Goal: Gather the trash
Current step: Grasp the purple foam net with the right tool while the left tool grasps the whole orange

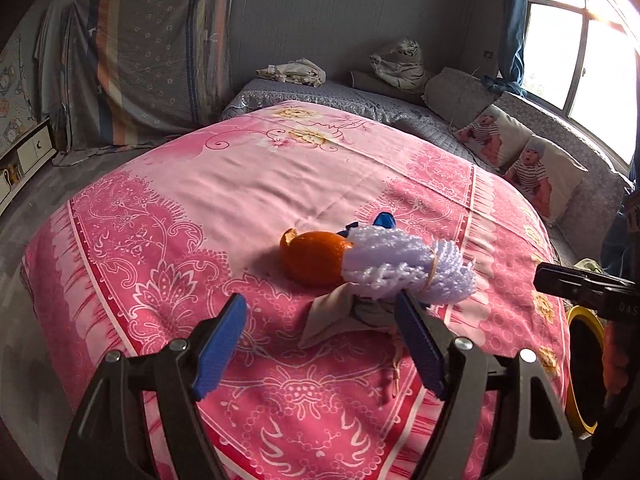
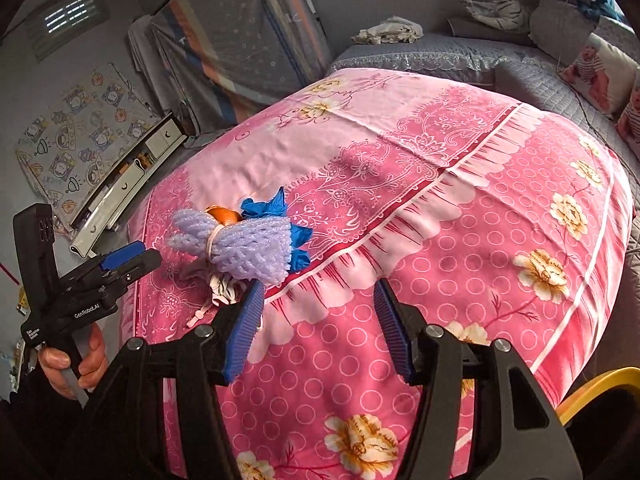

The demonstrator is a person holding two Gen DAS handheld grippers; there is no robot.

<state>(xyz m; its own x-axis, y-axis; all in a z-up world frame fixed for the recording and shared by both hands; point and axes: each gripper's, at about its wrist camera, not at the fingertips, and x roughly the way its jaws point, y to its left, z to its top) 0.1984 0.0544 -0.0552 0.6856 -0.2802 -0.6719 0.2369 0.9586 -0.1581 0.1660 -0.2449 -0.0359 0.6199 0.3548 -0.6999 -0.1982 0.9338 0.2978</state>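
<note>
A small heap of trash lies on the pink bedspread [image 1: 240,184]: an orange peel [image 1: 316,256], a lilac foam fruit net [image 1: 404,272] bound with a rubber band, a blue wrapper [image 1: 384,220] and a crumpled beige paper [image 1: 340,316]. My left gripper [image 1: 322,300] is open just in front of the heap, the paper lying between its blue pads untouched. In the right wrist view the foam net [image 2: 240,248], peel [image 2: 224,214] and blue wrapper [image 2: 272,204] sit left of my open right gripper [image 2: 319,286], which frames only bedspread [image 2: 440,240]. The left gripper [image 2: 140,256] shows there, held by a hand [image 2: 68,364].
A yellow-rimmed bin [image 1: 584,368] stands beside the bed's near right edge, its rim [image 2: 592,388] also in the right wrist view. Pillows [image 1: 532,172] and a plush tiger [image 1: 400,64] lie at the far side. A white drawer unit [image 2: 132,176] stands left of the bed.
</note>
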